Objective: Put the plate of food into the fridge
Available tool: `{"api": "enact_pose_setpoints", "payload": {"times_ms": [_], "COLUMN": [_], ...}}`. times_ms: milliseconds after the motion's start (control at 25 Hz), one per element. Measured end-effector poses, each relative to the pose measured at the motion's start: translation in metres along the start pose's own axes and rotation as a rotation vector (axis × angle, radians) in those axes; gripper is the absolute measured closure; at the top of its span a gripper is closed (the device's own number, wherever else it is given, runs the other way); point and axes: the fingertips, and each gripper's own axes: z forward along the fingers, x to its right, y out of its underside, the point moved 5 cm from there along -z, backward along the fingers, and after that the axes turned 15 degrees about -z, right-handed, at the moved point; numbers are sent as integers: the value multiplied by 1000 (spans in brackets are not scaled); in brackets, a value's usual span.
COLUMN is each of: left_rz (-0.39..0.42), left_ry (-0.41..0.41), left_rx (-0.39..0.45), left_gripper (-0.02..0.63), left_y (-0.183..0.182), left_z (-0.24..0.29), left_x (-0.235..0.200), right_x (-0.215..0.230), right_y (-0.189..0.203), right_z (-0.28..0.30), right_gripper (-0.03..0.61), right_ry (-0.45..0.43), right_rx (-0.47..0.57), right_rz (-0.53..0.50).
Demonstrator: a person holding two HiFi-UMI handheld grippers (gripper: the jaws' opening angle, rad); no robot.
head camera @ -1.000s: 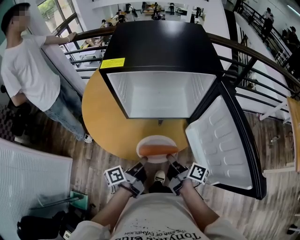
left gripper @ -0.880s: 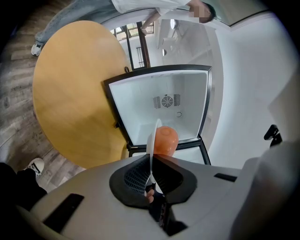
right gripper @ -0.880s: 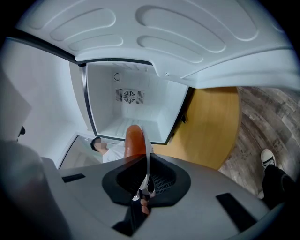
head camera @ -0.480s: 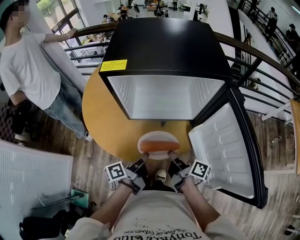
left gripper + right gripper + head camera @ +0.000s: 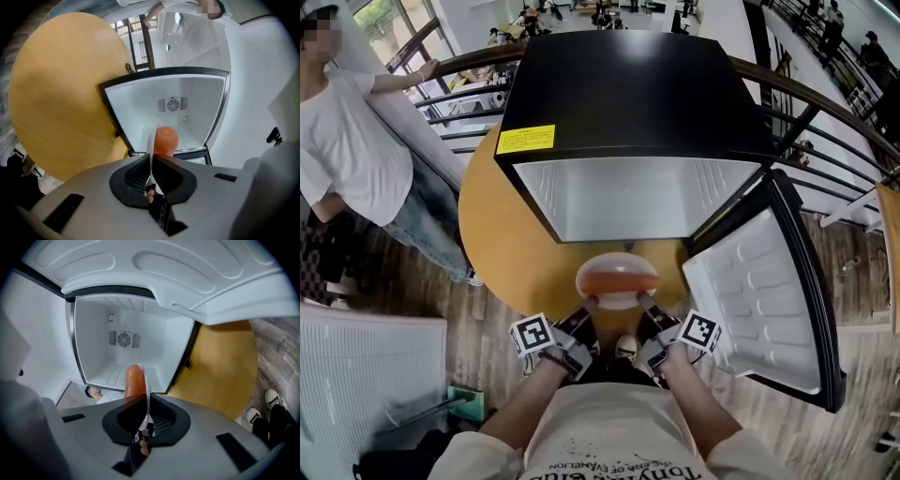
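**Item:** plate (image 5: 617,301), white, bearing one orange sausage (image 5: 617,279).

**Location:** held in the air over the near edge of the round wooden tabletop (image 5: 502,244), just before the mouth of the fridge (image 5: 628,94) and not yet inside it.

**Holders:** left gripper (image 5: 589,308), jaws closed thin on the plate's left rim. Right gripper (image 5: 644,308), jaws closed likewise on the right rim. Each gripper view shows the rim edge-on between the jaws, with the sausage beyond.

**Fridge:** black, standing on the tabletop. White interior with a fan grille (image 5: 173,103) on the back wall. Door (image 5: 764,300) swung wide to the right.

**Also present:** a bystander (image 5: 347,141) at the railing beyond the tabletop's left edge, well apart.

**Step in hand (judged):** the carry-in. The plate is lifted and lined up with the opening, and insertion is not yet done.

**Next move calls for:**
- both grippers advancing together, so the plate stays level and the sausage does not roll
- the plate clearing the lower lip of the opening
- a set-down on the compartment floor
- both pairs of jaws letting go only once the plate rests
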Motion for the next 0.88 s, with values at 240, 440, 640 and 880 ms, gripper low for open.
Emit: {"api": "enact_pose_setpoints", "payload": {"times_ms": [240,440,640,880], "left_rz": [2,-1,-2,6], "left_ry": [0,9,-34,-32], "left_rx": [-2,14,45,49], "left_gripper": [581,581,581,581], "left_y": [-24,-45,-63,-82], "left_z": [18,34,48,66], "left_x": [-3,-6,-18,-23], "right_x": [6,16,27,38], "right_y": [-14,-27,-40,-51], "right_z": [22,43,61,80], "right_gripper": [541,541,541,541], "right_ry": [17,25,48,73], "right_rx": [25,50,77,96], "right_rz": [13,2,10,8]}}
